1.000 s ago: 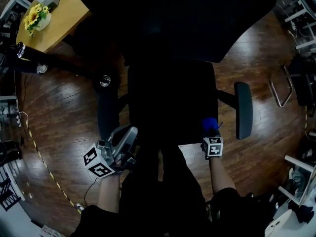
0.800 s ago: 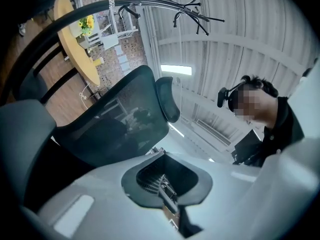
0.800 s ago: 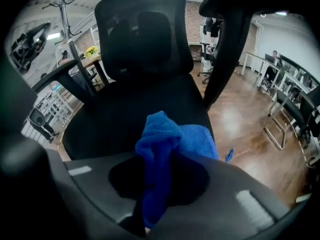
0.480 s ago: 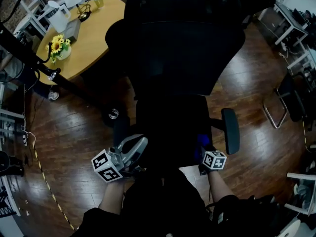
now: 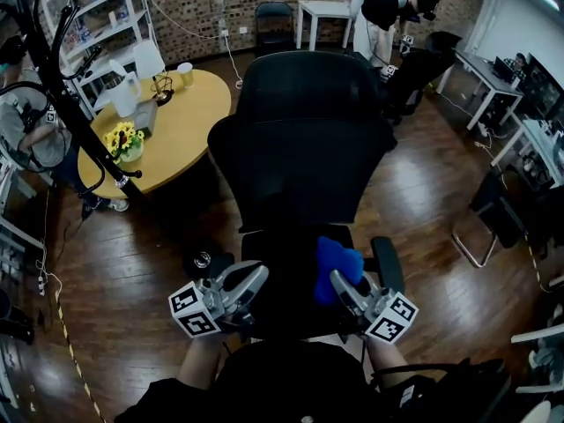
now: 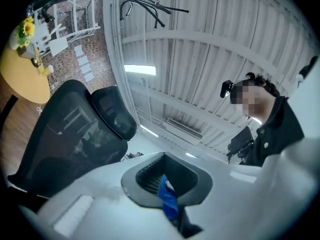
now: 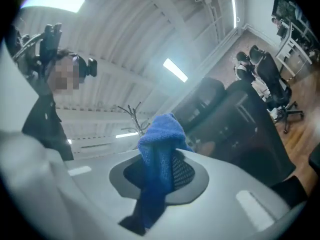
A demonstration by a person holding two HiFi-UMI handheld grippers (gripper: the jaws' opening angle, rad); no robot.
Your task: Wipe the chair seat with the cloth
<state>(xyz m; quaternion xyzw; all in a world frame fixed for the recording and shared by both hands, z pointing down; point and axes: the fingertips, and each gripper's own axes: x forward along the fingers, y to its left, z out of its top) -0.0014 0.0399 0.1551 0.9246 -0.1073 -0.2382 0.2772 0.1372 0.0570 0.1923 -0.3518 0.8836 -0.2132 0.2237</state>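
Your right gripper (image 5: 342,286) pinches the blue cloth (image 5: 337,258) over the chair seat (image 5: 286,271) — poised for wiping; your left gripper (image 5: 254,278) is pressed together, idle.

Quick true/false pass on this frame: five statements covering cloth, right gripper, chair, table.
1. The right hand-held gripper is shut on the blue cloth. True.
2. The cloth lies spread flat on the seat with nothing gripping it. False: it is bunched and sticks up out of the jaws.
3. Yellow flowers stand on the round wooden table. True.
4. The chair is red. False: it is black.
5. The table is to the right of the chair. False: it is to the left.
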